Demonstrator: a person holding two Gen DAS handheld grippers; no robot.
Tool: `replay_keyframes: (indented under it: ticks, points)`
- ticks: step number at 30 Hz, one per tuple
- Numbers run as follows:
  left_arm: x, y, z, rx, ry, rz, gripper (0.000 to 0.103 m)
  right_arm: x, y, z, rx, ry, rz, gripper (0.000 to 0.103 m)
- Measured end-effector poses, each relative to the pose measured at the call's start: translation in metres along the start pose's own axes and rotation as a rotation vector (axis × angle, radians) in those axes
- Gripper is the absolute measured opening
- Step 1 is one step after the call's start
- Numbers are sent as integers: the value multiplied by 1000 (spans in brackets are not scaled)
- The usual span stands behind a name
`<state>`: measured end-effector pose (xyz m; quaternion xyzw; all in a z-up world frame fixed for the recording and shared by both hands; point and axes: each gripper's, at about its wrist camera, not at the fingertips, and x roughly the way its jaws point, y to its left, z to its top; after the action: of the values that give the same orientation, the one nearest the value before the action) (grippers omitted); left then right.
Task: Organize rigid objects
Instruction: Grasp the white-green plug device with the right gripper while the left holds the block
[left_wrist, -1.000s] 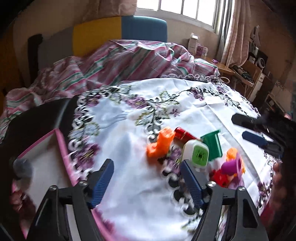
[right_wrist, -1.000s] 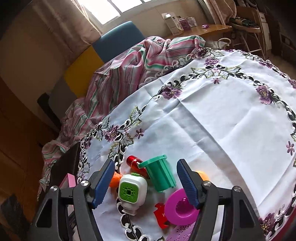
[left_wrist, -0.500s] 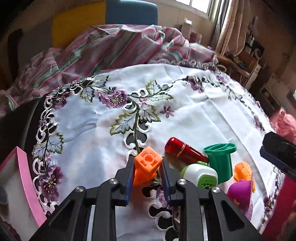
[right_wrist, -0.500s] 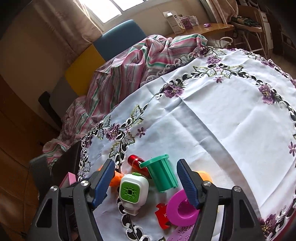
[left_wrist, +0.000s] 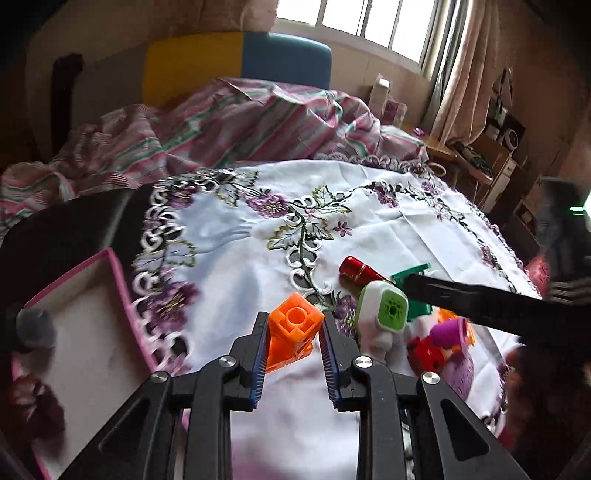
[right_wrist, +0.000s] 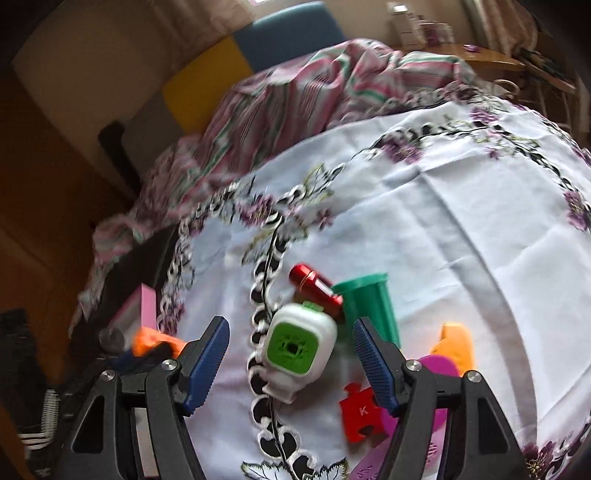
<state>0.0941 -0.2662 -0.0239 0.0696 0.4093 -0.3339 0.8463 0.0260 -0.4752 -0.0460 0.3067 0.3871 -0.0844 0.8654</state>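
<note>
**Carry the cube level to the box**

The left gripper is clamped on the orange cube, just right of the pink box. Lift clear of the cloth, then swing left. The right gripper hangs open over the white toy

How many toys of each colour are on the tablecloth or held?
Orange: 2, the block held in the left gripper and a piece
Red: 2, a tube and a puzzle piece
Green: 1, a cup
White and green: 1, a bottle
Purple: 1, a ring
Total: 7
</note>
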Motion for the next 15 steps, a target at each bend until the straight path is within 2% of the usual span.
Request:
replay_keyframes:
  ticks: [7, 15]
  points:
    - [-38, 16, -23, -38, -26, 10, 27, 25, 8, -9, -27, 109, -20, 73]
    - [-78, 46, -47, -98, -62, 70, 27, 45, 12, -8, -20, 159, -47, 73]
